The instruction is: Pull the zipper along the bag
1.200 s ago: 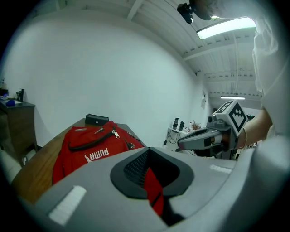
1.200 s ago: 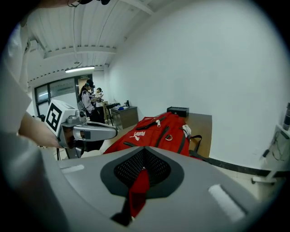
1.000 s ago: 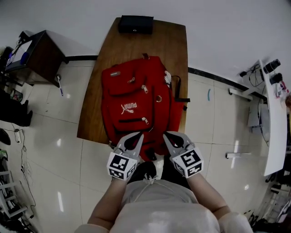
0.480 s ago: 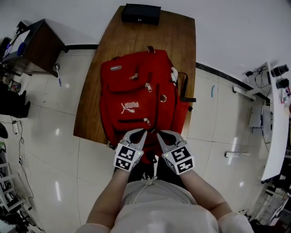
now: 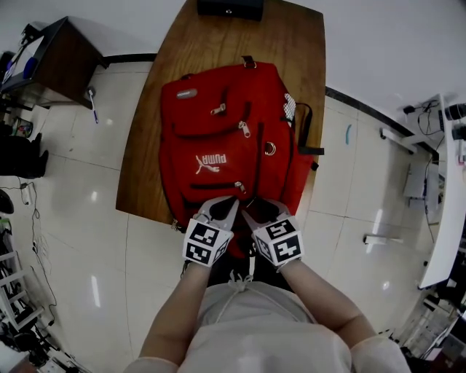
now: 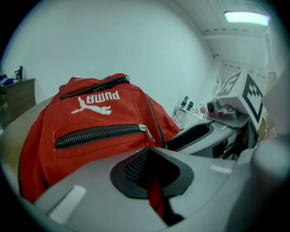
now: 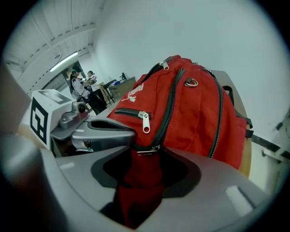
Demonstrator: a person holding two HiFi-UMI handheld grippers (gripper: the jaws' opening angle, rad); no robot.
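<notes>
Two tools meet at the near edge of the red bag (image 5: 218, 138), which lies on the wooden bench (image 5: 145, 167). The left hand-held gripper (image 5: 222, 207) pinches red fabric (only a slit shows). The right hand-held gripper (image 5: 255, 210) is released, its jaws just opening, with fabric and the zipper pull (image 7: 147, 150) between them.

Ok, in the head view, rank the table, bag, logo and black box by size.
1. table
2. bag
3. box and logo: both small; the box is cut off by the top edge, so I can't rank them.
</notes>
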